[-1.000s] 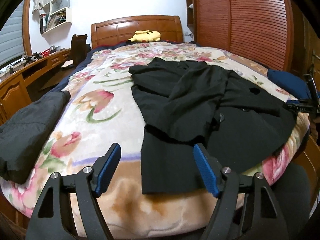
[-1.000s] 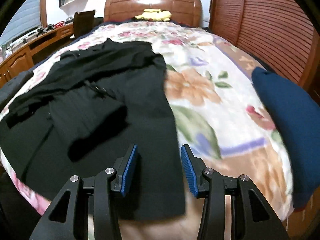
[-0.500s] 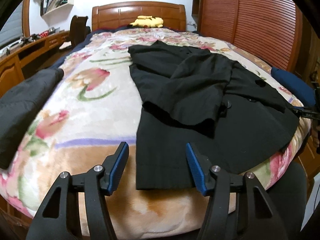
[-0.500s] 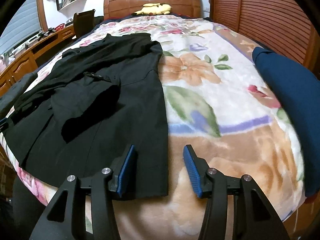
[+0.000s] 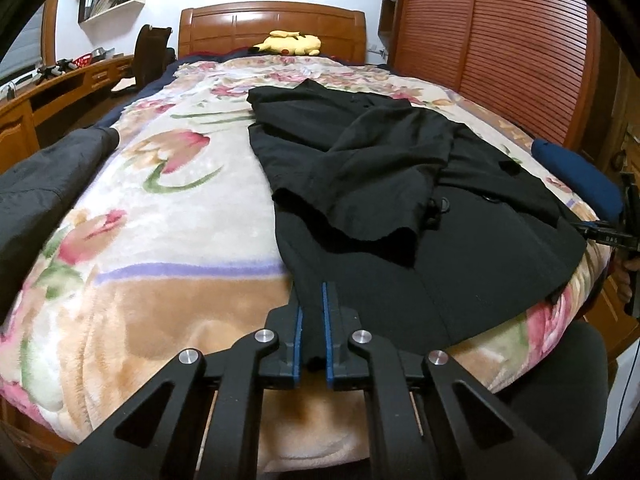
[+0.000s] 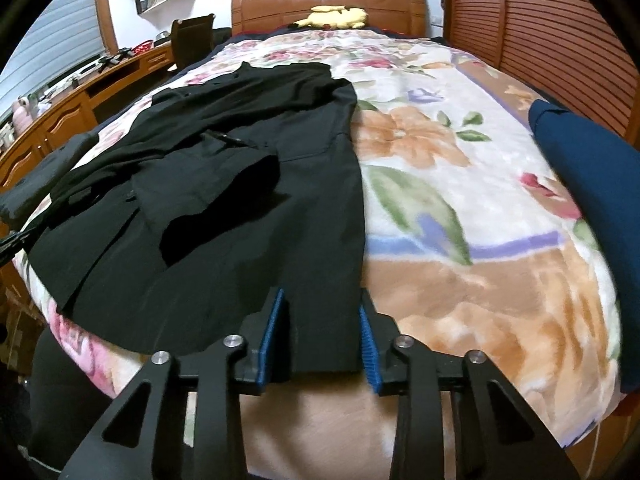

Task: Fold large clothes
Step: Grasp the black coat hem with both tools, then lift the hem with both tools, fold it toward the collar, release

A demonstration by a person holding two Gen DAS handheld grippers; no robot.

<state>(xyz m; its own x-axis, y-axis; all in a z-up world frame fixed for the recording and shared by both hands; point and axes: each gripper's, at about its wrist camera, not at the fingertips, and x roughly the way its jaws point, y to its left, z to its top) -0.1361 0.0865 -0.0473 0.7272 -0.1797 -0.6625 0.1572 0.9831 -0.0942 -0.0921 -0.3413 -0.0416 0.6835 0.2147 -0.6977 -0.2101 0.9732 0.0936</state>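
A black coat [image 5: 384, 184] lies flat on the floral blanket [image 5: 168, 216], both sleeves folded across its front, hem toward me. My left gripper [image 5: 311, 300] is shut on the coat's near left hem corner. In the right wrist view the same coat [image 6: 248, 184] fills the left half. My right gripper [image 6: 322, 312] is open, its blue pads either side of the coat's near right hem corner, the cloth lying between them.
A dark grey garment [image 5: 44, 184] lies at the bed's left edge. A navy folded item [image 6: 592, 200] lies at the right edge. A yellow plush toy [image 5: 290, 43] rests by the wooden headboard [image 5: 272, 24]. A desk [image 5: 60, 92] runs along the left; slatted wardrobe doors [image 5: 492, 36] stand on the right.
Both grippers moved forward to the coat's hem. The left gripper closed on the left hem corner. The right gripper narrowed around the right hem corner but still shows a gap.
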